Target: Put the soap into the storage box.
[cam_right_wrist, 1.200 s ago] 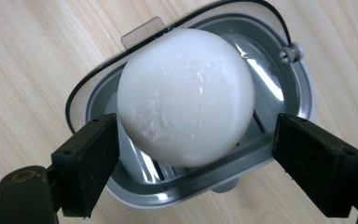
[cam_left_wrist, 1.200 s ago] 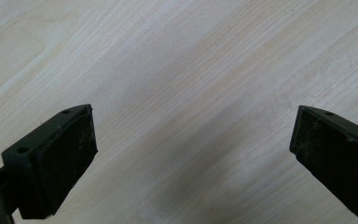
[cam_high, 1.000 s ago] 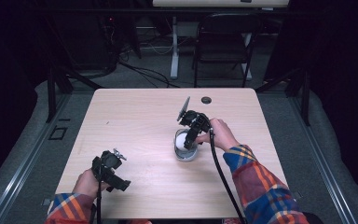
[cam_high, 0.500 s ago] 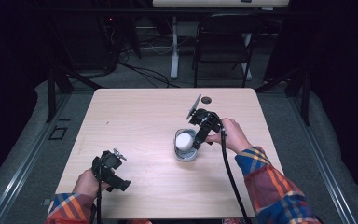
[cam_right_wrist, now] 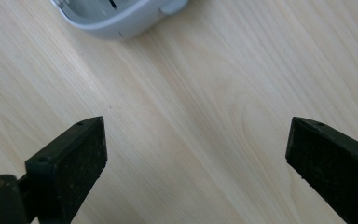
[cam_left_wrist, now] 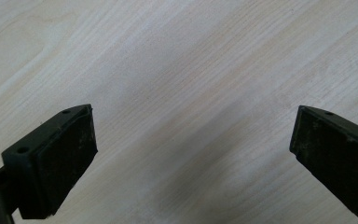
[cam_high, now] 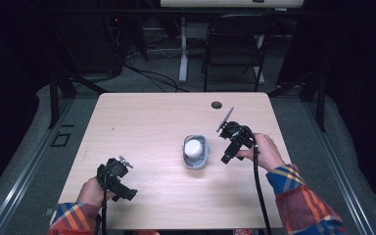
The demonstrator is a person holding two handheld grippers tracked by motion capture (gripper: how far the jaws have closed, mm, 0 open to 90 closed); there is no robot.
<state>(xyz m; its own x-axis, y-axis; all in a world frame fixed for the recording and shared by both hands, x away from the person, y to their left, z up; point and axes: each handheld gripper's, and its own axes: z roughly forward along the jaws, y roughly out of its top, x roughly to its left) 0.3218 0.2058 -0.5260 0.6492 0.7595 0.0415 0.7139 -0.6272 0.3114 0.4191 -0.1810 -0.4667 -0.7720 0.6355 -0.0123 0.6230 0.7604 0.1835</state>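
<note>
A small grey dish (cam_high: 196, 163) with a white round cap-like thing (cam_high: 194, 147) in it sits at the middle of the wooden table (cam_high: 147, 122). My right gripper (cam_high: 226, 157) hovers just right of the dish, apart from it. Its jaws have just been opening and stand open over bare wood, with nothing between them (cam_right_wrist: 196, 130). The dish's rim (cam_right_wrist: 121, 23) lies ahead of them at the top left of the right gripper view. My left gripper (cam_high: 123, 192) rests near the front left edge, open over bare wood (cam_left_wrist: 193, 116).
A dark round grommet (cam_high: 217, 105) sits near the table's far edge. Behind the table stand a black folding chair (cam_high: 235, 49) and a desk leg with cables on the floor. Dark floor surrounds the table.
My right gripper has drawn back to the right, off the dish with the white thing, which stays where it was. The left hand has not moved.
</note>
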